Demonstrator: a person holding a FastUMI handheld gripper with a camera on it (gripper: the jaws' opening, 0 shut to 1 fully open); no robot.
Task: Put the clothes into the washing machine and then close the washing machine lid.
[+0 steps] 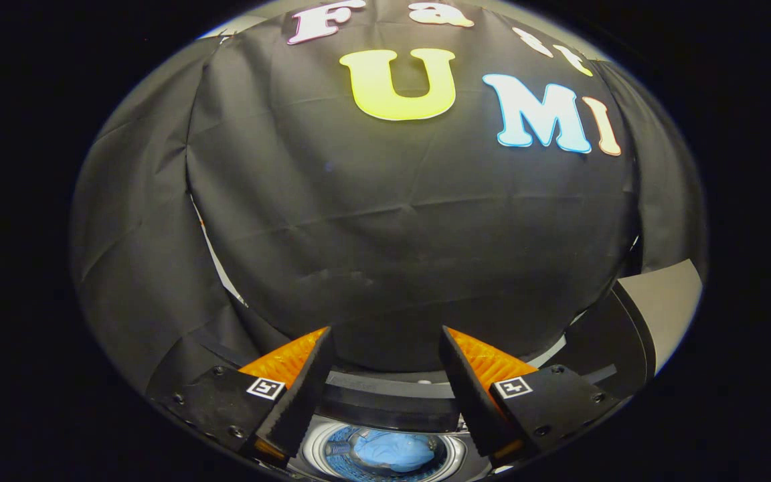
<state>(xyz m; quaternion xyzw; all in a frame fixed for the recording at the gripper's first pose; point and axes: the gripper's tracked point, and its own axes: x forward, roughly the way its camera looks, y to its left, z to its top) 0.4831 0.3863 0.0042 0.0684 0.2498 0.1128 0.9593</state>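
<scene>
The gripper (pixel 385 381) sits at the bottom centre of the frame with its two fingers spread wide apart and nothing held between them. Low between the fingers, at the very bottom of the frame, the washing machine (pixel 385 402) shows its round open drum, ringed by a pale rim. Inside the drum lies a bundle of blue clothes (pixel 392 450), crumpled into a heap. At the lower right of the frame the raised lid (pixel 653 321) stands tilted up, its pale face turned outward. Black cloth fills the upper frame beyond the fingers.
</scene>
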